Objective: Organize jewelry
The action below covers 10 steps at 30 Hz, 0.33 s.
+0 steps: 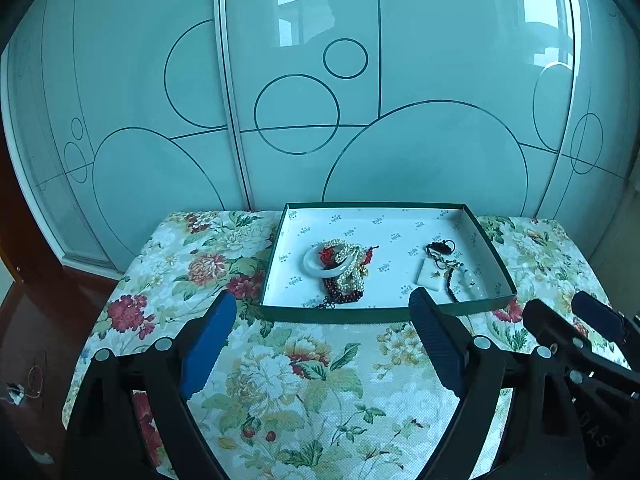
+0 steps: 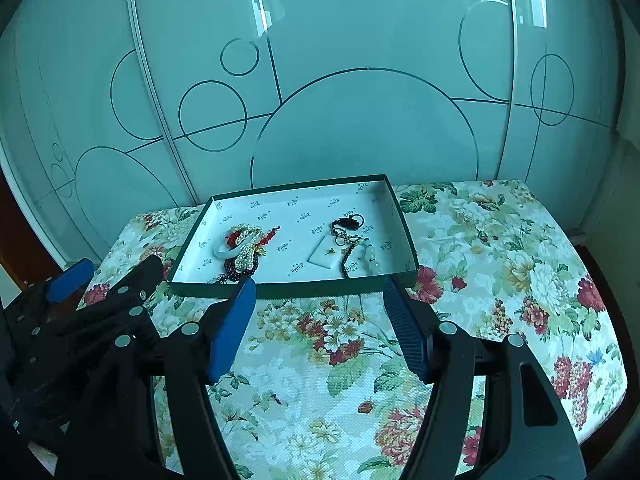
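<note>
Jewelry sits in two clusters inside the green-rimmed tray (image 1: 486, 240) at the far side of the table (image 1: 320, 380), ahead of both grippers. Left cluster (image 1: 340, 270): white bangle tangled with pearl strands, red cord and dark red beads. Right cluster (image 2: 352, 246): white flat pendant, dark cord, pale beaded strand whose long axis runs roughly away from me.

My left gripper (image 1: 324, 320) holds its fingers wide apart, empty, short of the near tray wall; the left cluster lies straight ahead between the fingers' lines. My right gripper (image 2: 318, 300) is likewise spread and empty, tips just at the near wall, right cluster dead ahead.

Judgement: each gripper is nearer its own-side cluster; the tangled pile likely needs both.
</note>
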{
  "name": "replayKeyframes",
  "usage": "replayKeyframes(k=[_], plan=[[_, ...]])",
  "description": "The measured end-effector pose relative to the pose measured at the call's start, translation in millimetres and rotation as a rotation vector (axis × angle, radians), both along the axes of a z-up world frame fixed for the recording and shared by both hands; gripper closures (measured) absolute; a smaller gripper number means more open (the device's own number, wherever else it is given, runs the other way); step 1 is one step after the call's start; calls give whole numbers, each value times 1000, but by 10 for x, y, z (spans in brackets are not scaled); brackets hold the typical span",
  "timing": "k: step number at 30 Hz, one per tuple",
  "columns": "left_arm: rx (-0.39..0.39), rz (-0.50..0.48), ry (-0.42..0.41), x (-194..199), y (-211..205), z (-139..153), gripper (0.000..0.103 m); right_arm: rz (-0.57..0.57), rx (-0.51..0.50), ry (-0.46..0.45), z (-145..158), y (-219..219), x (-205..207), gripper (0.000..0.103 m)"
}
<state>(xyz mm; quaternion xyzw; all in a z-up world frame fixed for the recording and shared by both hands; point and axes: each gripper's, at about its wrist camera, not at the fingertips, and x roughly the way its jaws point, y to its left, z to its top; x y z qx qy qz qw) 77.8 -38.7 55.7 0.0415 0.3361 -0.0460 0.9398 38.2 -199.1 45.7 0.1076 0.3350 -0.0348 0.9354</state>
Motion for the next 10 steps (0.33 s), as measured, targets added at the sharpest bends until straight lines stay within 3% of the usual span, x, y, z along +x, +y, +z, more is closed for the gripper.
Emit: replayKeyframes(k=[6, 10], plan=[[-14, 18, 40, 209, 97, -128, 16, -19, 4, 14, -78, -142, 56, 37], [-4, 113, 92, 538, 356, -317, 16, -82, -9, 18, -163, -466, 182, 27]])
